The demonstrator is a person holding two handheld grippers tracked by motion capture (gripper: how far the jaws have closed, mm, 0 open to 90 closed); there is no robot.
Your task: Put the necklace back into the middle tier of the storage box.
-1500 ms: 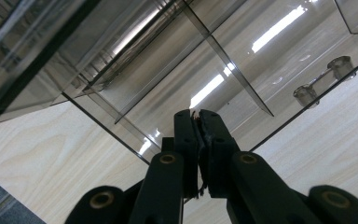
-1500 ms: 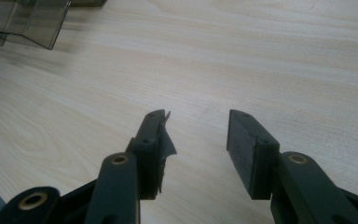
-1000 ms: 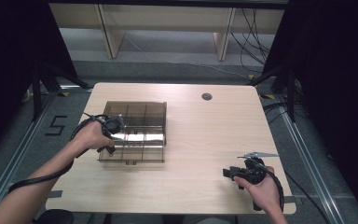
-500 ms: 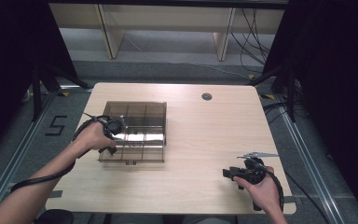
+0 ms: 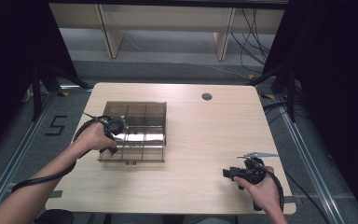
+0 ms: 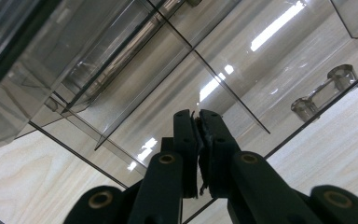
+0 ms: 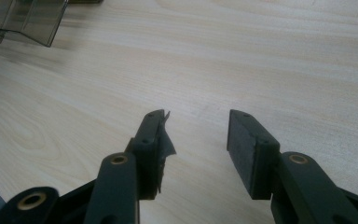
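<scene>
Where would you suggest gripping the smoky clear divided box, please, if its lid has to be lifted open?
Probably at the small clear handle on the divided box's near front edge, coming from the person's side. It is the one raised part that narrow jaws could close around; the lid panels look flat and glossy. The left gripper, jaws shut, is over the lid.

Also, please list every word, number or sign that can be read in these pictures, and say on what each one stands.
"5": a dark figure marked on the grey floor, left of the table, seen in the high view.
No other text can be read; the smoky clear box and both tools carry no legible label.
</scene>
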